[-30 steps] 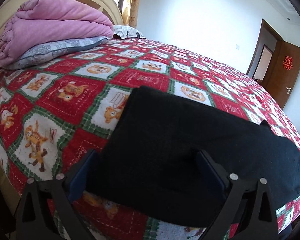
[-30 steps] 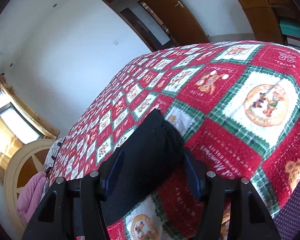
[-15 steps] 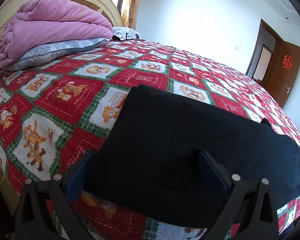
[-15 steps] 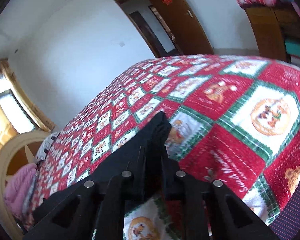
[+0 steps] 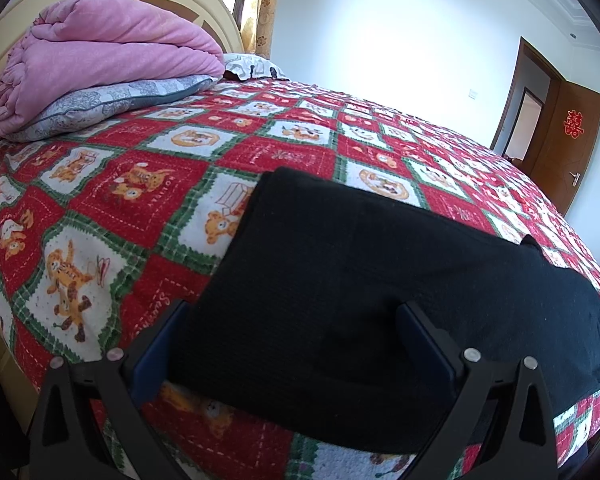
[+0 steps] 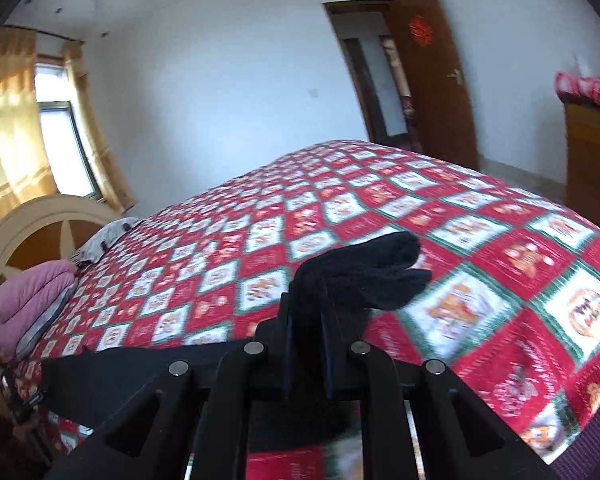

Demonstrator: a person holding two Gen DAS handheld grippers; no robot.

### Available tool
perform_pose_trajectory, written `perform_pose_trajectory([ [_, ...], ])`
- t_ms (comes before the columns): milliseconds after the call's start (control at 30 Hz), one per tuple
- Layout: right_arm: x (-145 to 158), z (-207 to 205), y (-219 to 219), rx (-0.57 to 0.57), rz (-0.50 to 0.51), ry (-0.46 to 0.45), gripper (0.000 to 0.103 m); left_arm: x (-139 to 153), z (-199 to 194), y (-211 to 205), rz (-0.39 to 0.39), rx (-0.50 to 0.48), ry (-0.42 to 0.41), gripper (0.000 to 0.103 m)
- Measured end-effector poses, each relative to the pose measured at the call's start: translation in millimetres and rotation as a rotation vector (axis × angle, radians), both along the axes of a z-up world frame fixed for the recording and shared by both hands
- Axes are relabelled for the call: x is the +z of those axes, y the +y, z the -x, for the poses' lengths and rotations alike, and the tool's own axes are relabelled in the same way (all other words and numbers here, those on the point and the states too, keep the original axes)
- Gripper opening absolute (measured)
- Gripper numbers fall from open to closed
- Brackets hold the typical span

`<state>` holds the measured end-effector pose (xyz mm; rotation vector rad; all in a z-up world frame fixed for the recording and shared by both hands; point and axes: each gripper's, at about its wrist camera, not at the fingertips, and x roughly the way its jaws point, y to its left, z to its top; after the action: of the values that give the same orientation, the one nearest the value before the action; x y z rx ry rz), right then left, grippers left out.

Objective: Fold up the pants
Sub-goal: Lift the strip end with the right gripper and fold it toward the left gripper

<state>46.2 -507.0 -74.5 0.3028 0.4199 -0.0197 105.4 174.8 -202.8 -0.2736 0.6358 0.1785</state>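
The black knitted pants lie stretched along the near edge of the bed with its red, green and white checked cartoon quilt. At their left end the left claw stands with its jaws wide apart, straddling the waistband corner without pinching it. At the right end the right claw is clamped on the bunched leg cuffs, raised off the quilt. The fold looks just begun; next the cuffs likely need carrying over to the waistband. Quilt lettering is too small to read; the brown door bears a red double-happiness character.
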Motion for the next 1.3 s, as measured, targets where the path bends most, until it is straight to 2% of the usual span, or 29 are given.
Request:
perform_pose_trajectory([
  [400,13,-16,88,0.173,0.123,-0.03,0.012,0,0,0,0.0,0.002,-0.001,0.103],
  [633,4,-20,144,0.306,0.252,-0.018,0.012,0,0,0,0.0,0.002,-0.002,0.103],
  [933,-21,-34,182,0.35,0.266,0.039,0.012,0,1,-1,-0.001,0.003,-0.003,0.103],
  [1300,-35,-40,238,0.399,0.326,0.033,0.012,-1,1,-1,-0.001,0.003,-0.004,0.103],
])
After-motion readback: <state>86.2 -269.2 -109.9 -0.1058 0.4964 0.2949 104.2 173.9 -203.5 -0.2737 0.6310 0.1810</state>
